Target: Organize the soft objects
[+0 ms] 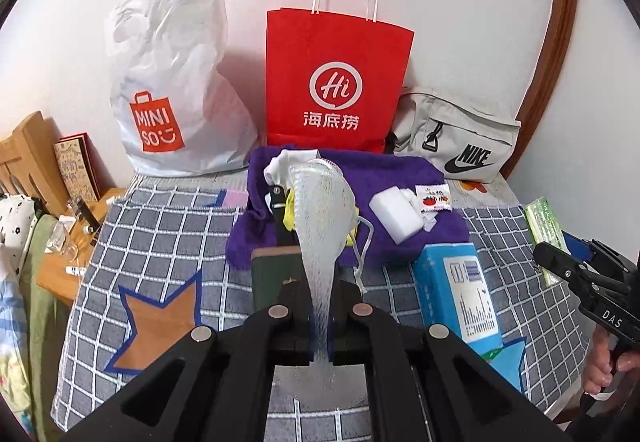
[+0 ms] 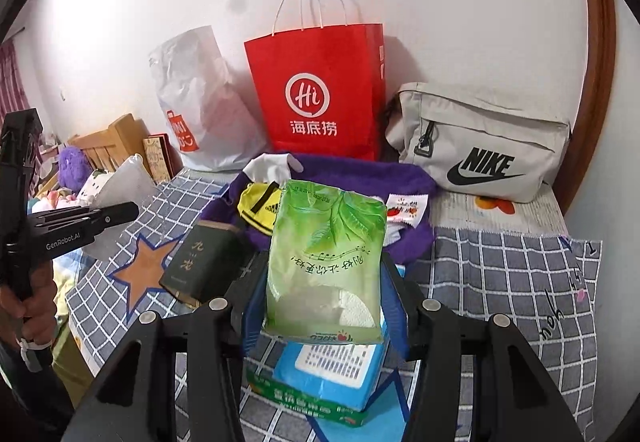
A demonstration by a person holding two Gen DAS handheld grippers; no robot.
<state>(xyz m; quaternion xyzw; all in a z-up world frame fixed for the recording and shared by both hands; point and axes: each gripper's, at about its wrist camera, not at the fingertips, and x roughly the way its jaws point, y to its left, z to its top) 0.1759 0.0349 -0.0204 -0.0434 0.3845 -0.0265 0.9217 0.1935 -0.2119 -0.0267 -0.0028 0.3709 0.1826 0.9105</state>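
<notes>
Home bedroom, wooden bed frame, shopping bags against wall

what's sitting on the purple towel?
On the purple fluffy towel: a white cloth, a yellow-and-black pouch, a white foam block and a small tomato-print sachet. The green tissue pack covers the towel's middle.

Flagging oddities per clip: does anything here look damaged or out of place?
The green tissue pack held in the right tongs is torn open at its lower end, white tissue showing. Among the soft items, a hard dark green box lies on the checked cloth.
</notes>
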